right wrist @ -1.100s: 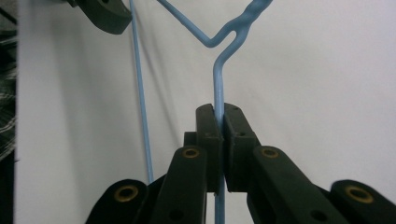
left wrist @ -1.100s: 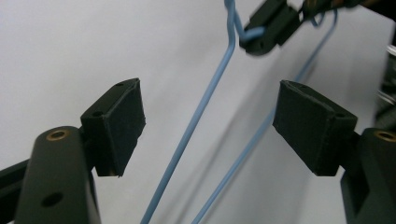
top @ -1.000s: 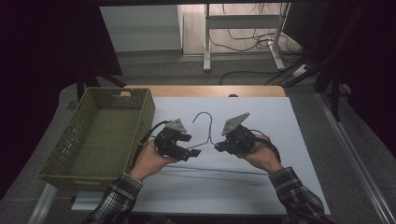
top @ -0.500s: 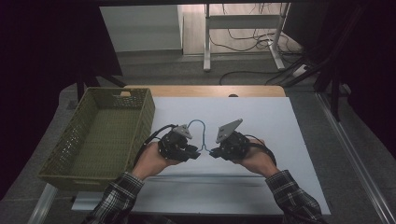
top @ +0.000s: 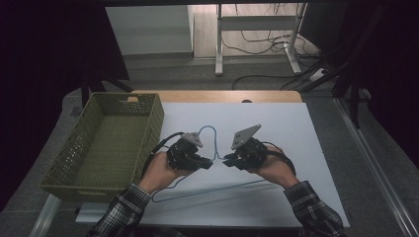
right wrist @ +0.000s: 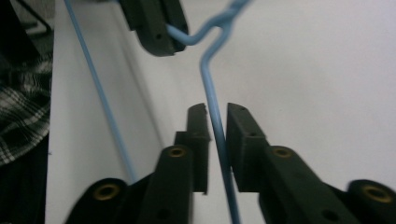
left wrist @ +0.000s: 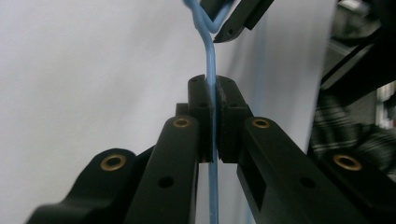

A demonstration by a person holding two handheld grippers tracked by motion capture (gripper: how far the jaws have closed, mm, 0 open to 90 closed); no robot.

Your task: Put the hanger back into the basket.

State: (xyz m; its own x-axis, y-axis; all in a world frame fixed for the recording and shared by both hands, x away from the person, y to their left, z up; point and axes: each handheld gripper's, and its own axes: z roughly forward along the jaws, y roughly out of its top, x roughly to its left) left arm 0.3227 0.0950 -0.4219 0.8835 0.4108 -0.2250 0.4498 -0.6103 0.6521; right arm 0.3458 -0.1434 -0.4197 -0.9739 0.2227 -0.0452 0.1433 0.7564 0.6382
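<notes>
Both hand-held grippers closed in on hanger [top: 215, 148] neck; I clamped left [left wrist: 214, 122], right [right wrist: 215, 140] slightly open astride wire.

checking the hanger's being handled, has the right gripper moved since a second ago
Yes. In the high view the right gripper has shifted left, toward the green basket, and now sits beside the blue hanger's neck.

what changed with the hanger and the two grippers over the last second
Both grippers came in toward each other along the blue wire hanger, closing on its neck under the hook. The left gripper is now clamped on one shoulder wire; the right gripper has its jaws around the other wire with gaps showing. The hanger's bottom bar has shifted toward the person. The green basket stayed where it was on the white table.
</notes>
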